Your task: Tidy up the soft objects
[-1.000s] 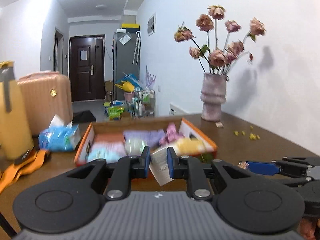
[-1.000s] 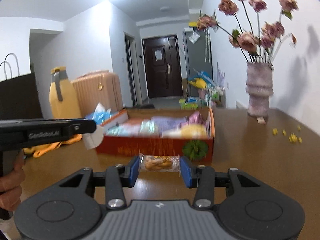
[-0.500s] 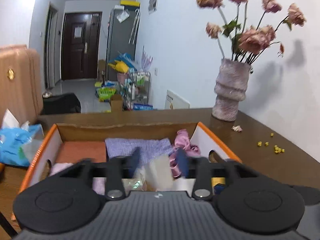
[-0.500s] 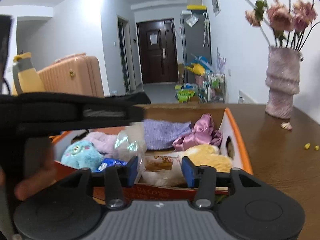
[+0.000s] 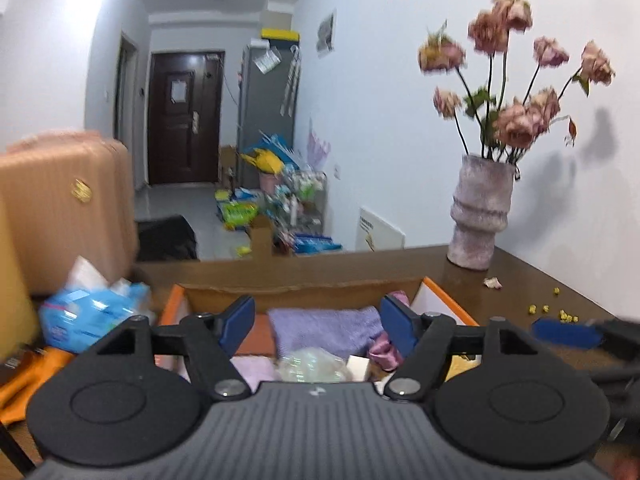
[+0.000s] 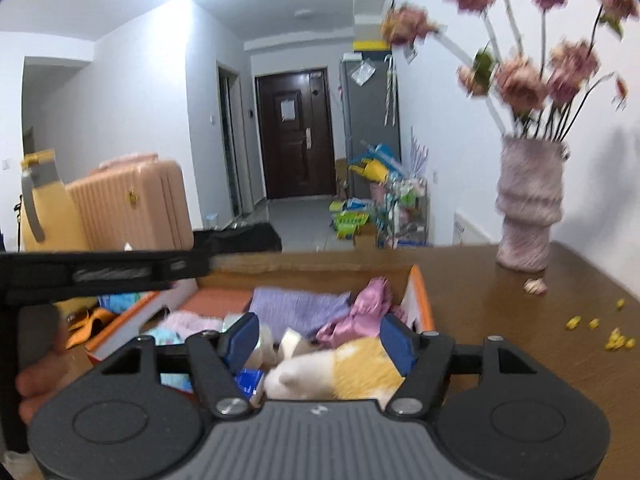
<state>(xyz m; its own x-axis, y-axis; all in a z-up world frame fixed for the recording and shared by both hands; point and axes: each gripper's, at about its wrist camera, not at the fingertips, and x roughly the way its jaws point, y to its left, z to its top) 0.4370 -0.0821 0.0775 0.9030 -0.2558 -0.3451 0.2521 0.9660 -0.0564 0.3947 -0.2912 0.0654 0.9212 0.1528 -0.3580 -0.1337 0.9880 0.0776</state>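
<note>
Both wrist views look forward along their fingers, tilted slightly down, close over the orange box point(image 5: 448, 300) on the surface. They share the box, the vase point(image 6: 528, 208) right of the fingers, and the hallway door point(image 5: 184, 116) beyond.

Item count, both views:
- Orange-rimmed box point(image 6: 423, 300): one.
- Purple cloth point(image 5: 324, 330): one.
- Pink satin cloth point(image 6: 360, 312): one.
- Yellow-and-white plush toy point(image 6: 340, 372): one.
- Vase point(image 5: 480, 212): one, on the tabletop point(image 6: 520, 320).
- Suitcase point(image 6: 132, 204): one.
- Hand-held gripper: two.
</note>
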